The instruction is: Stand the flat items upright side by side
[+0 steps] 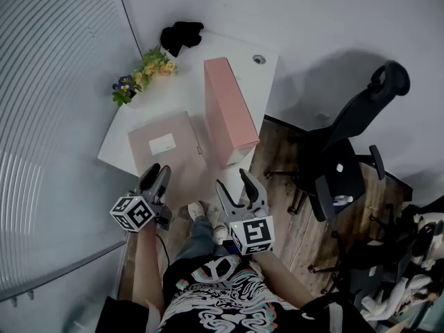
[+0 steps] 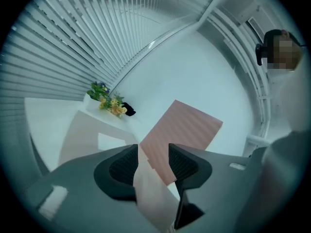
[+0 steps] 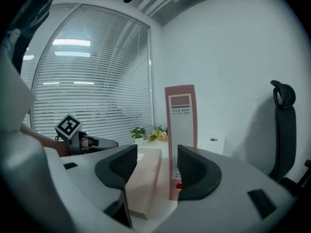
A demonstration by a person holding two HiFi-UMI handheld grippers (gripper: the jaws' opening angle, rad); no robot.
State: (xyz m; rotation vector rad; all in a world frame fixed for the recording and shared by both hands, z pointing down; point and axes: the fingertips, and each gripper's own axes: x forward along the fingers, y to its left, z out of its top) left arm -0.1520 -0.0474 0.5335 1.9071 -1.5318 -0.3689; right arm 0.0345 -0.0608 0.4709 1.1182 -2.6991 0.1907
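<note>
— How many big things are there?

— One white desk [image 1: 135, 113], pushed into the corner by the blinds, and one black office chair [image 1: 347, 148] on the wooden floor to its right, well apart from the boxes.

— And the flat items?

— Two file boxes, both on the desk. The pink file box [image 1: 230, 109] stands upright toward the desk's right side, its labelled spine facing the person. The beige file box [image 1: 166, 150] lies flat on its broad face just left of it, one white label on top, its near end at the desk's front edge.

— The claws?

— Two, one in each of the person's hands. The left claw [image 1: 157, 171] sits at the flat box's near end; its jaws stand about half apart, the box's edge shows in the gap, and the pads are not pinching it. The right claw [image 1: 232, 182] hangs off the desk's front edge, jaws well apart and gripping nothing, with both boxes in sight beyond them.

— Anything smaller?

— One bunch of flowers [image 1: 142, 71] at the far left edge, one black object [image 1: 182, 35] at the far corner, and one round cable hole [image 1: 259, 59].
</note>
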